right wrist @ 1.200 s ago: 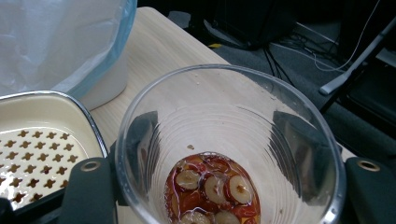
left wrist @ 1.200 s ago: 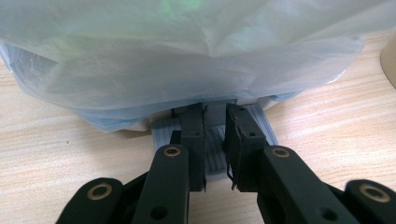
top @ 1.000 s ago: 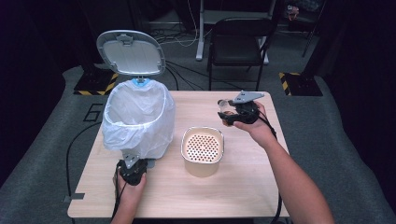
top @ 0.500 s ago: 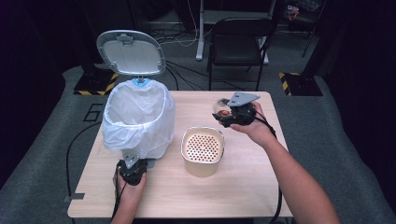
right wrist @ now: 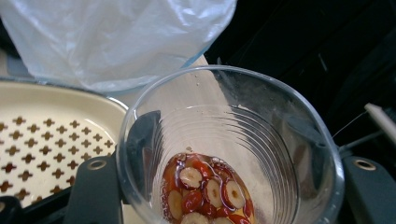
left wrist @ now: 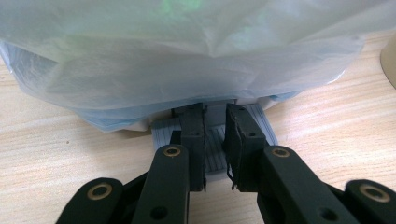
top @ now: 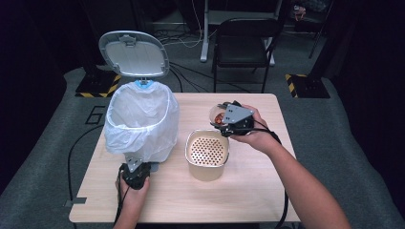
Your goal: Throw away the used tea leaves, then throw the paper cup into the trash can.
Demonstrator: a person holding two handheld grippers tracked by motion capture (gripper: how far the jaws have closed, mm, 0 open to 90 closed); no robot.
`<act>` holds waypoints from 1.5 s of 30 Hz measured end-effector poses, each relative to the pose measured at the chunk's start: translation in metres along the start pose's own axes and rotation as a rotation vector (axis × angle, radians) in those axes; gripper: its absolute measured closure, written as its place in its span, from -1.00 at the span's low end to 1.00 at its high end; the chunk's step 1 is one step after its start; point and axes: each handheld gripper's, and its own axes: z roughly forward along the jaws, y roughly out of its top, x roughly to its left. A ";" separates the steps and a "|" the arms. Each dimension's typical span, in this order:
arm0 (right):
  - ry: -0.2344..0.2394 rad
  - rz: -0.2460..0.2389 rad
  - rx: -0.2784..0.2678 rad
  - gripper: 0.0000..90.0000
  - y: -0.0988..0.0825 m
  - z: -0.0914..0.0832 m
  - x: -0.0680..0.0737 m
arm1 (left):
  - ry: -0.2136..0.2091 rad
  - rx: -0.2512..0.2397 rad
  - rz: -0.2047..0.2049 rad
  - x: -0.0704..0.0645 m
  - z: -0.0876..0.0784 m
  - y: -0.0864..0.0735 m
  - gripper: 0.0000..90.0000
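Clear plastic cup (top: pixel 218 116) with sliced red fruit at its bottom is held above the wooden table (top: pixel 267 191), just beyond the far rim of a cream container with a perforated insert (top: pixel 207 151) that stands near the table's middle. The right gripper (top: pixel 228 122) grips this cup, its two black jaws closed on opposite sides of the cup wall. In the right gripper view the cup (right wrist: pixel 229 154) tips toward the camera, showing red-skinned slices (right wrist: pixel 205 191) with pale centres in a little liquid; the perforated insert (right wrist: pixel 46 144) lies to the left.

On the left side of the table stands a pedal bin lined with a white plastic bag (top: pixel 141 121), its grey lid (top: pixel 133 53) raised upright at the far side. The left gripper (top: pixel 134 172) sits at the near base of the bin. In the left gripper view its jaws are parted a little and rest on the bin's grey ribbed pedal (left wrist: pixel 214 149), holding nothing, under the overhanging bag (left wrist: pixel 187 51).

A black chair (top: pixel 244 43) stands beyond the table.
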 end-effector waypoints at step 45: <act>-0.324 -1.270 0.166 -0.19 0.018 0.011 0.090 | -0.002 0.002 -0.001 0.000 0.000 0.000 0.74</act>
